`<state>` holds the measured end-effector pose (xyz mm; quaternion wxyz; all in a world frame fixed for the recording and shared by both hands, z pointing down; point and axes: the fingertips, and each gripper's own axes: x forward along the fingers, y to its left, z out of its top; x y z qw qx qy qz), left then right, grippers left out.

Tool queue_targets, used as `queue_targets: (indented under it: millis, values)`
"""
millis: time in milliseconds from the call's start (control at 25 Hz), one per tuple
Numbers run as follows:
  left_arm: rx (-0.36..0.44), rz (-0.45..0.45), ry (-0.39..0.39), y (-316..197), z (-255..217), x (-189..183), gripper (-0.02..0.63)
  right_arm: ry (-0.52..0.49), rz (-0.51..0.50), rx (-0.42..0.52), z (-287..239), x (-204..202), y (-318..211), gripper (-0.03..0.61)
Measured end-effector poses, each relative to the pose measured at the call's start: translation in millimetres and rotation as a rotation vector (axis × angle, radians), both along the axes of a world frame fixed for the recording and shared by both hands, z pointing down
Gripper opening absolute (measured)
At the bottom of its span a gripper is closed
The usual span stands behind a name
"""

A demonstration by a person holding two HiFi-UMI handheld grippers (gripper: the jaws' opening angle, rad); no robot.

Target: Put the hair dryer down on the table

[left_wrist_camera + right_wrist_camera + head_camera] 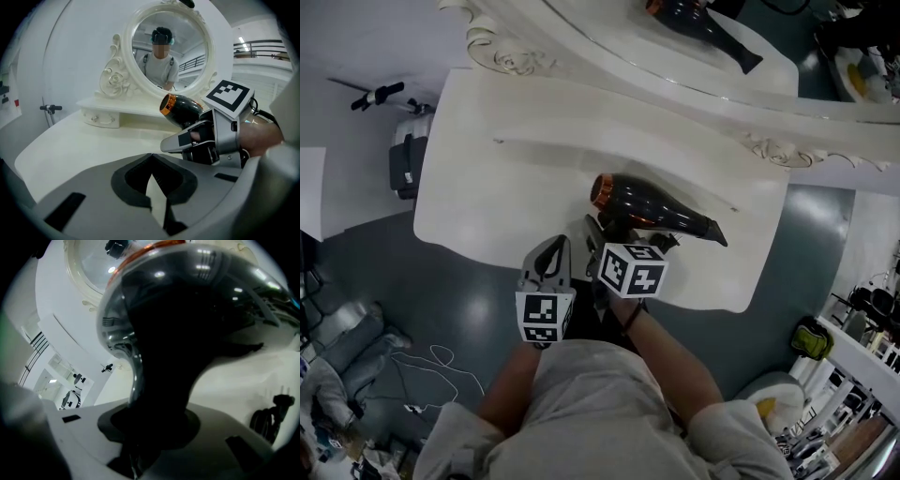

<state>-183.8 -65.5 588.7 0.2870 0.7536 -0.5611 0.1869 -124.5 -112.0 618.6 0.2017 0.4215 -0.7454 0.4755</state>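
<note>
A glossy black hair dryer (649, 212) with an orange ring at its back end hangs just over the white dressing table (487, 178), nozzle pointing right. My right gripper (607, 236) is shut on its handle; in the right gripper view the dryer body (187, 329) fills the frame above the jaws (140, 439). The left gripper view shows the dryer (182, 110) held by the right gripper (206, 138) above the tabletop. My left gripper (553, 246) hovers at the table's front edge, left of the right one, its jaws (152, 187) closed to a thin slit with nothing between them.
An oval mirror (164, 47) in a carved white frame stands at the back of the table on a low raised shelf (117, 110). The dryer's black plug and cord (271, 417) lie on the tabletop to the right. Cables and bags lie on the grey floor (384, 291) at the left.
</note>
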Motion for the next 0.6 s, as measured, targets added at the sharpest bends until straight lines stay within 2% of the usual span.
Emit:
queue_targets:
  millis: [600]
  values:
    - [-0.013,-0.003,-0.002,6.3,2.8,1.0,0.008,-0.029,-0.014,-0.019,8.3,-2.8,-3.2,0.132]
